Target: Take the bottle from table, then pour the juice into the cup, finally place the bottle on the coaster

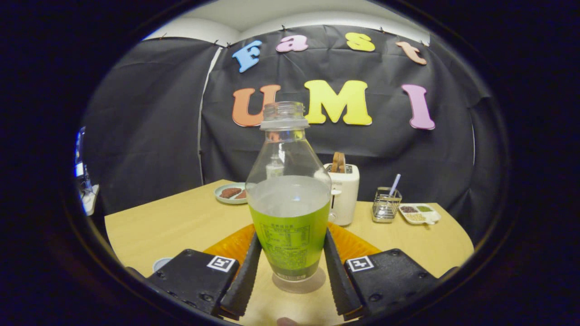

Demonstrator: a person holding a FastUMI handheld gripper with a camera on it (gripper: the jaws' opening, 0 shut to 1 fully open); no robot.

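Observation:
A clear bottle (290, 199) with a green label and no cap stands upright between my fingers, holding pale liquid to about half its height. My gripper (292, 235) is shut on it, with one finger (247, 276) on its left side and the other on its right, low on the label. Its base casts a faint shadow on the table or hovers just over it; I cannot tell which. An orange ribbed coaster (229, 246) lies just behind the bottle and spreads out past both fingers. The rim of a small cup (161, 262) peeks out by the left finger's mount.
On the wooden table (181, 222), beyond the bottle, stand a white toaster (344, 194), a plate of food (231, 193) to its left, a wire basket (386, 206) with a utensil, and a white divided dish (419, 213) on the right.

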